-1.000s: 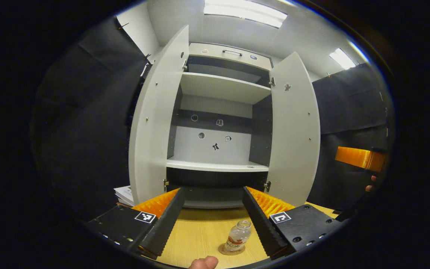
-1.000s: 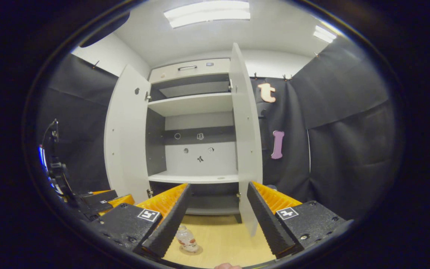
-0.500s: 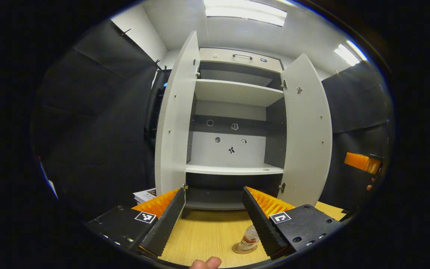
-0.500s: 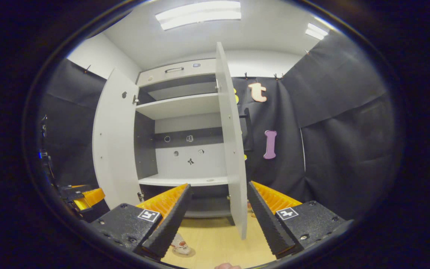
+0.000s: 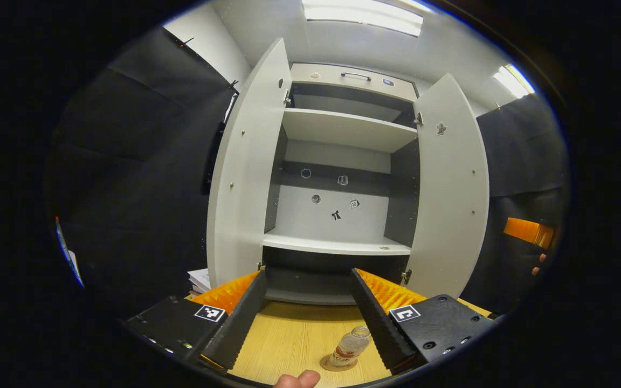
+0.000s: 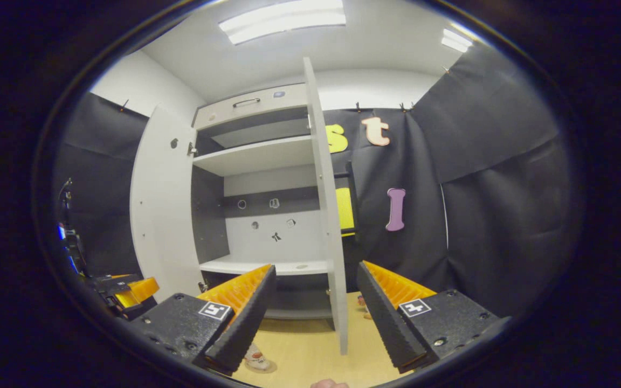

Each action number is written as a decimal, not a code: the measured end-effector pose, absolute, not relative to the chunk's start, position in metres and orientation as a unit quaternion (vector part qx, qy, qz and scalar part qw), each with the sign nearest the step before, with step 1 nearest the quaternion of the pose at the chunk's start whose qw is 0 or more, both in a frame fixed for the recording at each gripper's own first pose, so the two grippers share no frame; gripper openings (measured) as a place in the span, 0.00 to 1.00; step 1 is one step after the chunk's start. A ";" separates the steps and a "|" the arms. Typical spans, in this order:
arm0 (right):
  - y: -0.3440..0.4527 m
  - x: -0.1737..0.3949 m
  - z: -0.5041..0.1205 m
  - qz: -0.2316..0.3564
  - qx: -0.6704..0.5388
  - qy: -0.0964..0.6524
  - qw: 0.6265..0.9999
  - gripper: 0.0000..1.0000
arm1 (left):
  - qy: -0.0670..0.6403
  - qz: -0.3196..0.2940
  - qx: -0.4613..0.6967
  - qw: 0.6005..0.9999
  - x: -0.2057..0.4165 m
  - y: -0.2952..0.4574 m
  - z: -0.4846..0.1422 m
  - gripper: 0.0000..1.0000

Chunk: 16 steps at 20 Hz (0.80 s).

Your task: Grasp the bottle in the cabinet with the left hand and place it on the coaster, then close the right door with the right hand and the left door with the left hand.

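The small clear bottle (image 5: 349,347) stands upright on a round coaster (image 5: 337,364) on the wooden table, just left of my left gripper's right finger. My left gripper (image 5: 305,318) is open and holds nothing, facing the open cabinet. Its left door (image 5: 240,178) and right door (image 5: 450,199) both stand wide open, and the lower shelf (image 5: 337,245) is bare. In the right gripper view, my right gripper (image 6: 313,318) is open, and the right door (image 6: 332,226) shows edge-on between its fingers, farther off. The bottle (image 6: 255,357) peeks out behind its left finger.
A stack of papers (image 5: 200,279) lies on the table beside the left door. A drawer with a handle (image 5: 353,76) tops the cabinet. The other gripper and a hand (image 5: 529,237) hover at the far right of the left gripper view. Wooden tabletop (image 5: 294,337) spreads before the cabinet.
My right gripper has moved rightward, so the right door now appears edge-on, with wall behind it. The left gripper shifted slightly; the bottle stays on the coaster.
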State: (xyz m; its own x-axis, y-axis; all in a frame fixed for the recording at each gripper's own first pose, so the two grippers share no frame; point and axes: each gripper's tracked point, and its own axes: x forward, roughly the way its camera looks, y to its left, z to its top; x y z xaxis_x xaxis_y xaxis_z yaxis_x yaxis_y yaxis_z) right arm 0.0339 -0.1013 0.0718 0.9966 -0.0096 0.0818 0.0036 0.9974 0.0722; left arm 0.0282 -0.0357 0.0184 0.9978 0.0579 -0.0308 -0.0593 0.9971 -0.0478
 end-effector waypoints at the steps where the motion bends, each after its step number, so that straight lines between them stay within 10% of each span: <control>1: -0.117 0.042 0.081 -0.018 0.031 -0.048 0.998 0.93 | 0.016 0.031 -0.023 0.999 0.031 -0.039 0.017 0.95; 16: -0.207 0.155 0.121 -0.070 0.042 -0.044 0.996 0.97 | 0.038 0.056 -0.014 0.998 0.017 -0.051 0.003 0.95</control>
